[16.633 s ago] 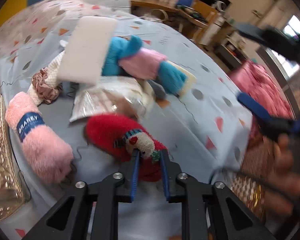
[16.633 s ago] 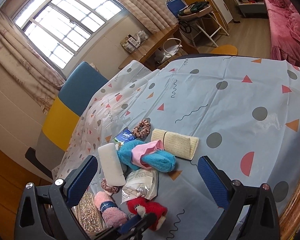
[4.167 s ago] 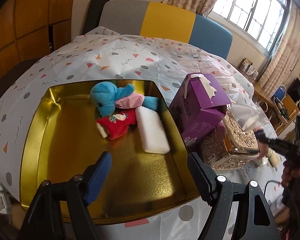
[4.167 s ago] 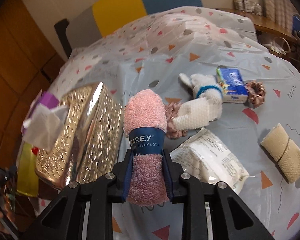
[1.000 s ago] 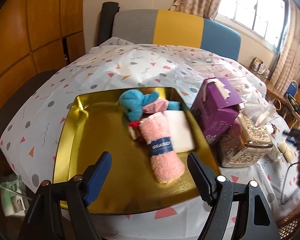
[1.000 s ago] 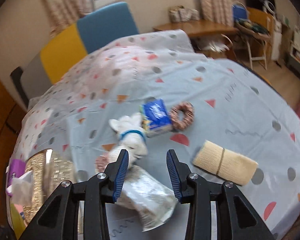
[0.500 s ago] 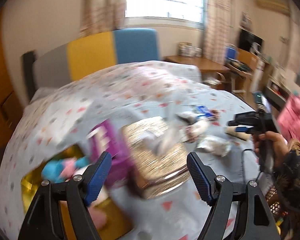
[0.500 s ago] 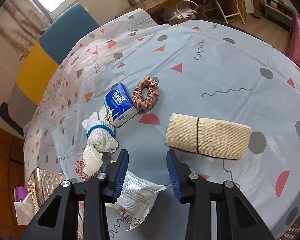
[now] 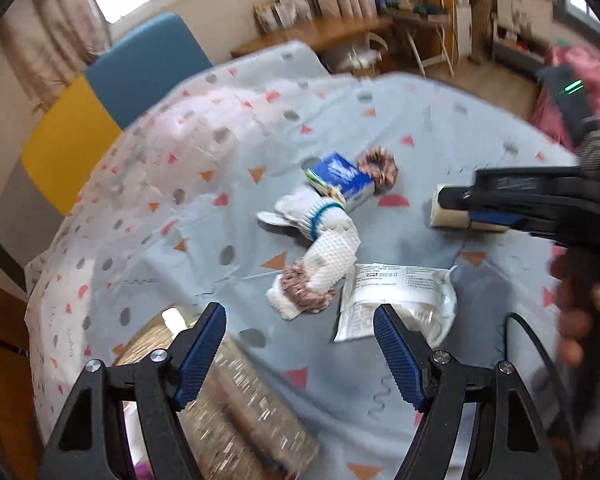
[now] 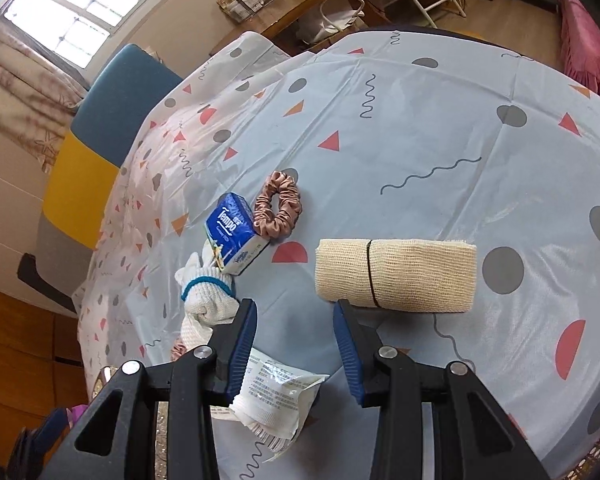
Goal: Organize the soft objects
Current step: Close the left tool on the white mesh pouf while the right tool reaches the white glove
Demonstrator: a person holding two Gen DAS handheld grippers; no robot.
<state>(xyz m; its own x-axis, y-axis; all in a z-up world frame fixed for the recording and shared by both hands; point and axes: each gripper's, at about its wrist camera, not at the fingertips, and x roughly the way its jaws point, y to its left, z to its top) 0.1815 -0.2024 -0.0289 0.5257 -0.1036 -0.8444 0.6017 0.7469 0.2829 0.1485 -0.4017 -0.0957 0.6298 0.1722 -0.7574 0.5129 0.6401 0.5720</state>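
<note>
Pink dishcloth gone from right gripper (image 10: pixel 295 322); fingers apart, empty, beige roll (image 10: pixel 396 276) just ahead; left gripper (image 9: pixel 298 334) fingers wide, swung over to white glove (image 9: pixel 320 240).

Blue tissue pack (image 10: pixel 233 233), pink scrunchie (image 10: pixel 278 210), beige, perhaps mesh, roll (image 10: pixel 396 275)

Daylit window (image 10: pixel 76 8) with curtains (image 10: pixel 16 80), a wooden desk (image 10: pixel 300 4) beyond, wood floor (image 10: pixel 512 4), perhaps a pink bed (image 10: pixel 588 40).

Bright window (image 10: pixel 80 12) daylight, heavy fisheye edges, motion blur in left view.
</note>
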